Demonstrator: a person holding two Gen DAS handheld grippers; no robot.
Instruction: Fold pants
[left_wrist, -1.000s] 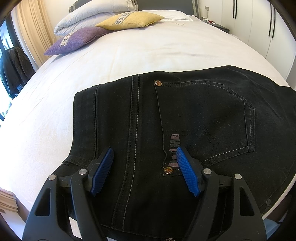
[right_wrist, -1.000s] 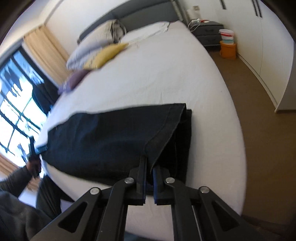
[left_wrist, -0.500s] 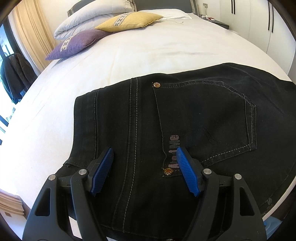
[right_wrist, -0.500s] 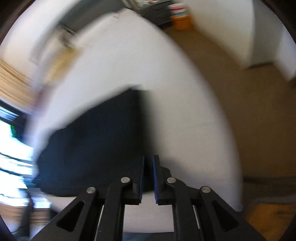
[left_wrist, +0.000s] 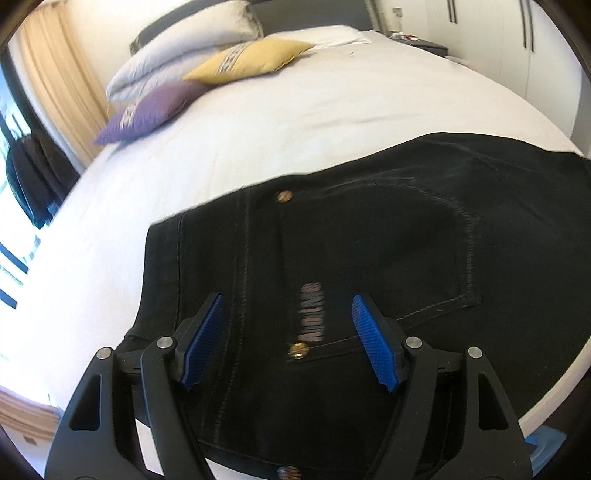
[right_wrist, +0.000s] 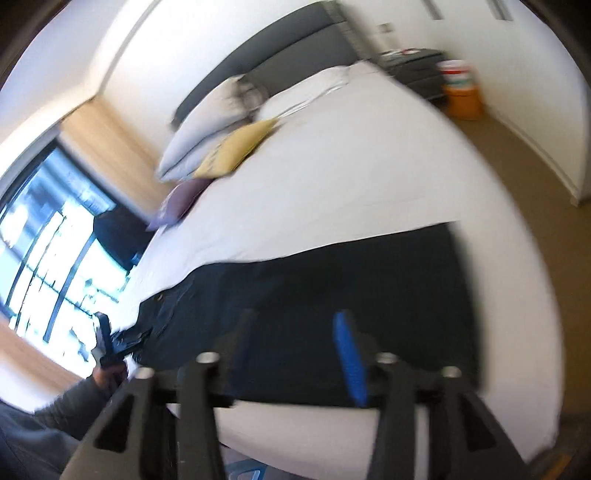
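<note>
Black jeans (left_wrist: 388, 258) lie flat across the near edge of a white bed (left_wrist: 295, 122), back pocket and waistband up. My left gripper (left_wrist: 288, 332) is open, hovering over the waistband end with nothing between its blue pads. In the blurred right wrist view the jeans (right_wrist: 332, 288) stretch from the waistband at left to the leg end at right. My right gripper (right_wrist: 291, 347) is open and empty above the jeans' near edge. The left gripper (right_wrist: 110, 343) shows there at the waistband, in the person's hand.
White, yellow and purple pillows (left_wrist: 207, 77) lie at the head of the bed. A nightstand (right_wrist: 417, 66) and an orange bin (right_wrist: 463, 103) stand beyond the bed. White wardrobes (left_wrist: 517, 48) line the right wall. A window (right_wrist: 48, 258) and a curtain are on the left.
My right gripper was shut on the jeans' leg end, then let go, opened and swung back toward the bed. My left gripper stayed open over the waistband, shifting slightly.
</note>
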